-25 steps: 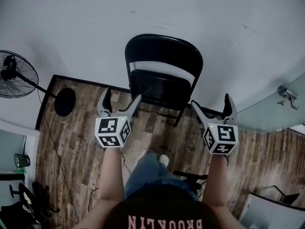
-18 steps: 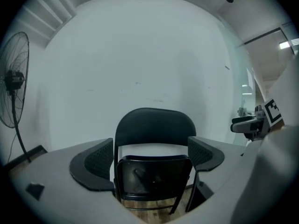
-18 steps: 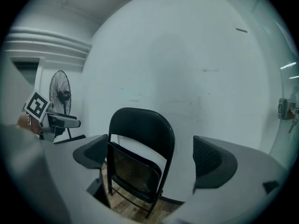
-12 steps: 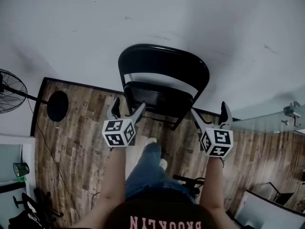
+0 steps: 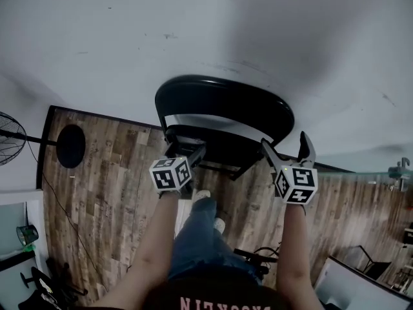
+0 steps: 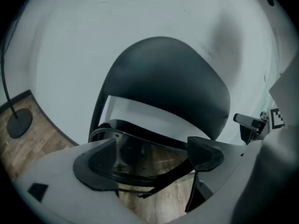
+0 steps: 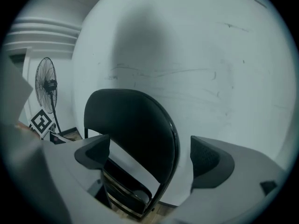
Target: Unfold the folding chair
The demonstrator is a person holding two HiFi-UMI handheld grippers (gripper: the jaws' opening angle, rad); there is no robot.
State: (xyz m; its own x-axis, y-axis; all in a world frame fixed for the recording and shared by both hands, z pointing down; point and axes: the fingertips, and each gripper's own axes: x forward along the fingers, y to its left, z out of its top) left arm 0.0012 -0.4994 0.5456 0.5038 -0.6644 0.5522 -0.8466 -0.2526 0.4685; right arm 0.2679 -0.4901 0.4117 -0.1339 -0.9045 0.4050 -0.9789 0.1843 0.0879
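Note:
The black folding chair (image 5: 226, 105) stands folded against the white wall, its seat (image 5: 213, 144) flat up behind the curved backrest. My left gripper (image 5: 186, 152) is open at the seat's lower left; in the left gripper view the seat's rim (image 6: 140, 146) shows between the spread jaws of the left gripper (image 6: 149, 155), with nothing pinched. My right gripper (image 5: 286, 146) is open beside the backrest's right edge. In the right gripper view the backrest's (image 7: 135, 129) right frame tube runs between the jaws of the right gripper (image 7: 149, 155), which stand clear of it.
A standing fan (image 5: 10, 134) with a round black base (image 5: 71, 145) is on the wood floor at the left; it also shows as the fan (image 7: 46, 90) in the right gripper view. The person's legs (image 5: 200, 231) are just behind the chair. A glass panel (image 5: 381, 154) stands at the right.
Both grippers have moved forward and down to the chair. The left one has rolled and come level with the seat; the right one has closed in on the backrest's right edge.

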